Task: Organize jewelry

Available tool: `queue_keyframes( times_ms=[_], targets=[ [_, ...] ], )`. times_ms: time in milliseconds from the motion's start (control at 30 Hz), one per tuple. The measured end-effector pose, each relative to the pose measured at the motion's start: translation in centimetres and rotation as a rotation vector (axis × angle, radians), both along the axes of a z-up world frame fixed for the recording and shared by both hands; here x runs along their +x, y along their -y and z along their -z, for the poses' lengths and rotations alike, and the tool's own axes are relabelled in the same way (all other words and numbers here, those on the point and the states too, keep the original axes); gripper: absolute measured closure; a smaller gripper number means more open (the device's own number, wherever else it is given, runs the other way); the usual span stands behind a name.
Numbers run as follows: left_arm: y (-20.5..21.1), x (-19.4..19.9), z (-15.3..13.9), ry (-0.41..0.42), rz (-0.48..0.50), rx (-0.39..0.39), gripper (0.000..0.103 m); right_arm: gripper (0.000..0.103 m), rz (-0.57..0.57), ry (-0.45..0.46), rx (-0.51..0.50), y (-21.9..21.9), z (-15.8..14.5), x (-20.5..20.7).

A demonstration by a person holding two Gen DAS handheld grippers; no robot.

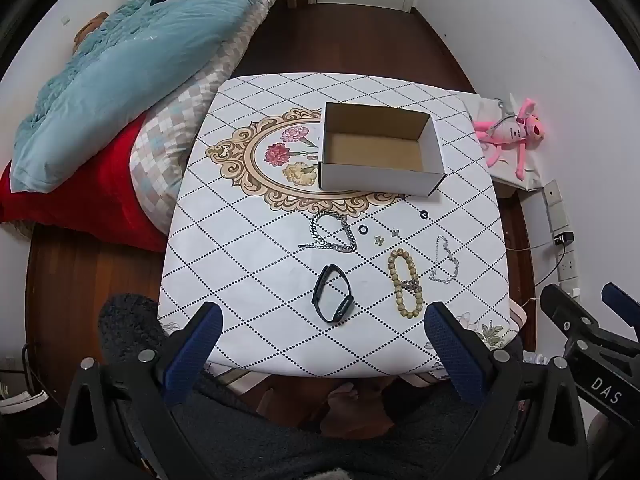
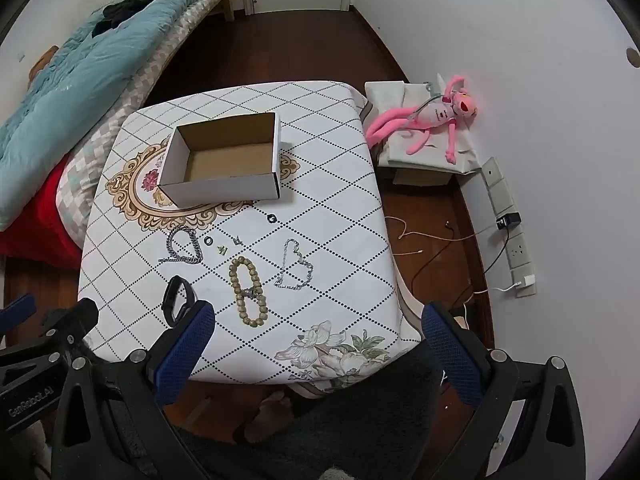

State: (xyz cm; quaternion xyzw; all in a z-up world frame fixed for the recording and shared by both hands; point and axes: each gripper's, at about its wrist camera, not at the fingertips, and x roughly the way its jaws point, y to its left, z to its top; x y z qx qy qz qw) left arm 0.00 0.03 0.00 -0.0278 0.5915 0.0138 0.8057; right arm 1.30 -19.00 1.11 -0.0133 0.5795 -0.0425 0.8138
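An open, empty cardboard box stands on the table. In front of it lie a silver chain bracelet, a black smart band, a wooden bead bracelet, a thin silver chain, two black rings and two small earrings. My left gripper and right gripper are open and empty, above the table's near edge.
A bed with a blue quilt stands left of the table. A pink plush toy lies on a low stand at the right wall. Cables and wall sockets are on the right.
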Motion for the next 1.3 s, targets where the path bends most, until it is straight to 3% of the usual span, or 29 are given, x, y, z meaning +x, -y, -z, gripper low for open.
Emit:
queue_keyframes(
  times_ms=[1300],
  targets=[
    [0.1,0.1,-1.9,0.042,0.005,0.02,0.0,0.0,0.002,0.028,-0.013,0.7,-1.7,-0.4]
  ],
)
